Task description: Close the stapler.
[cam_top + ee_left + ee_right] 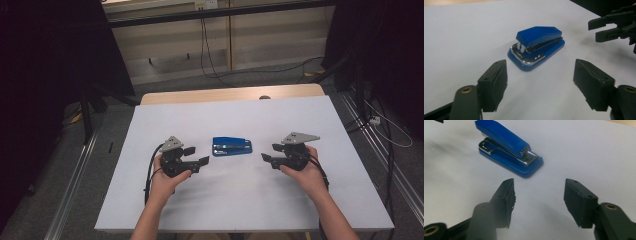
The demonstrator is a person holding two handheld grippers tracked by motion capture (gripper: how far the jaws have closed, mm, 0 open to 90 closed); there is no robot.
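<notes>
And here we are above the counter [150,200], its top covered in plain white, with a blue stapler [232,147] lying flat near the middle, right between the two grippers. The left gripper [196,155] sits just to its left and the right gripper [270,153] just to its right, both pointing inward at it, neither touching it.

We see from the high view what the close ones cannot give us: a hand [167,182] behind the left gripper, a hand [307,172] behind the right one, bare forearms coming in from the bottom edge, and a grey three-cornered plate on top of each gripper.

Switching to the left gripper view, its fingers [494,82] stand wide, nothing between them but white surface. The stapler [537,46] lies ahead, its chrome mouth turned our way, and the right gripper [612,27] shows at the top right, also spread.

From the right gripper view we get the other end: the stapler [509,148] seen from its hinge side, up and to the left, with the fingers [579,202] wide apart and empty.

Around the counter, a strip of bare wood shows at its far edge, grey floor lies beyond with black cables [210,55] trailing across it, and dark drapes close in on both sides
</notes>
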